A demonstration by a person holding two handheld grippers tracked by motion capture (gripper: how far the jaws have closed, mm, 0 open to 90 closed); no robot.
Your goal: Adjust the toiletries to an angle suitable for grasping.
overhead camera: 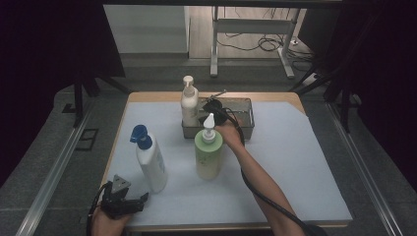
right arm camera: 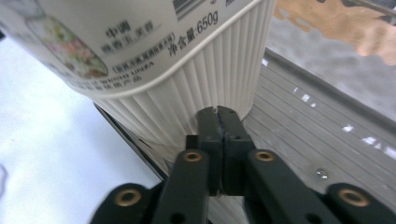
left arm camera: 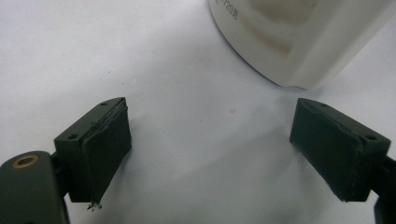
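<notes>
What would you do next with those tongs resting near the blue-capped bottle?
Probably ease the left tongs forward around the blue-capped bottle. They stand wide open on the white mat, and the bottle's base sits just ahead of them, untouched. The right tongs are pressed shut against the cream bottle in the metal tray, so that hand looks busy.

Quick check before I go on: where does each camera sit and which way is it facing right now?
High view: above the person's side, facing forward-down on the table; both forearms enter.
Left gripper view: on the left gripper, facing the blue-capped bottle; jaws apart.
Right gripper view: on the right gripper, facing the cream bottle in the tray; jaws together.
Shared: all bottles appear from above.
</notes>
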